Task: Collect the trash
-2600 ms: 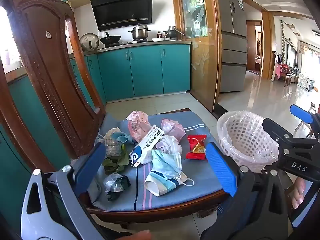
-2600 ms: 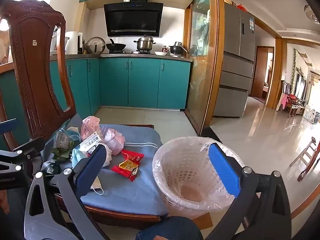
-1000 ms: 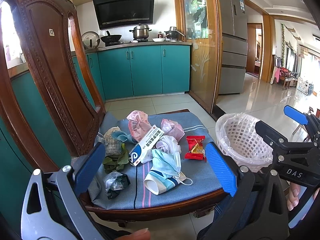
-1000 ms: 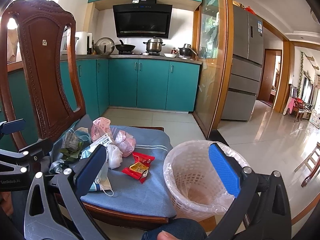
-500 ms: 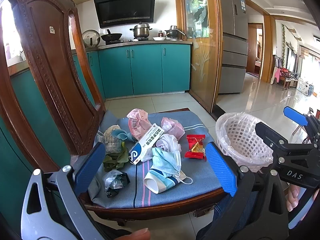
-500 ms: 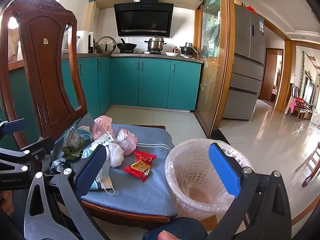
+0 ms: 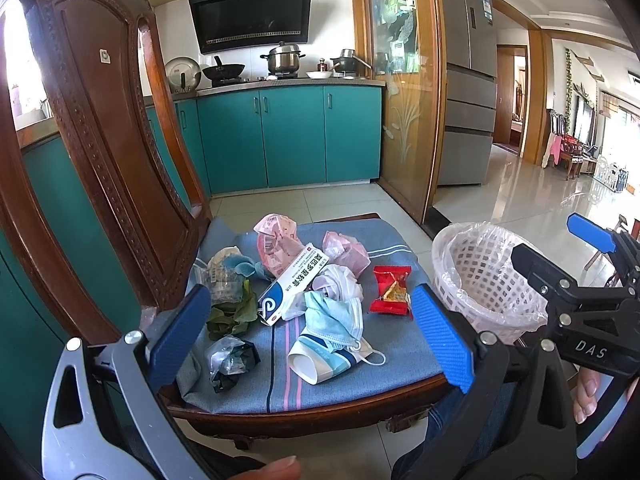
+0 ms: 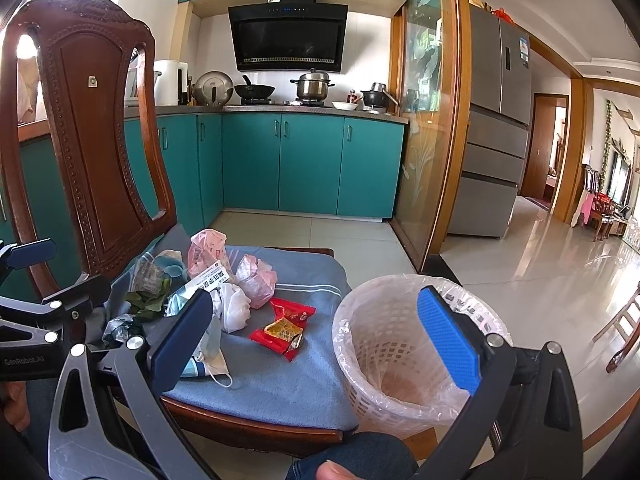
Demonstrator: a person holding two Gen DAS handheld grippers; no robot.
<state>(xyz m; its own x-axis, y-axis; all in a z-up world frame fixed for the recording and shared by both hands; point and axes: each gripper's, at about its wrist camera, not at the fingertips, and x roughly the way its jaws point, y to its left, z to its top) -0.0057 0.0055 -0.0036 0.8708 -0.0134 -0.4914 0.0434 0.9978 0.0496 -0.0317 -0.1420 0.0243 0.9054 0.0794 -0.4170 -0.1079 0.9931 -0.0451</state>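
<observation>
Your left gripper (image 7: pixel 308 336) hovers level before the chair cushion (image 7: pixel 384 364), jaws spread wide and empty, framing the trash pile (image 7: pixel 304 288). Your right gripper (image 8: pixel 316 344) hangs beside it, equally wide apart, facing the lined basket (image 8: pixel 400 360) just right of the cushion.

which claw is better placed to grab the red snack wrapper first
Right, probably. The red snack wrapper lies at the pile's edge nearest the white lined basket, between the open right claw pads. The open left claw faces the blue face mask instead.
</observation>
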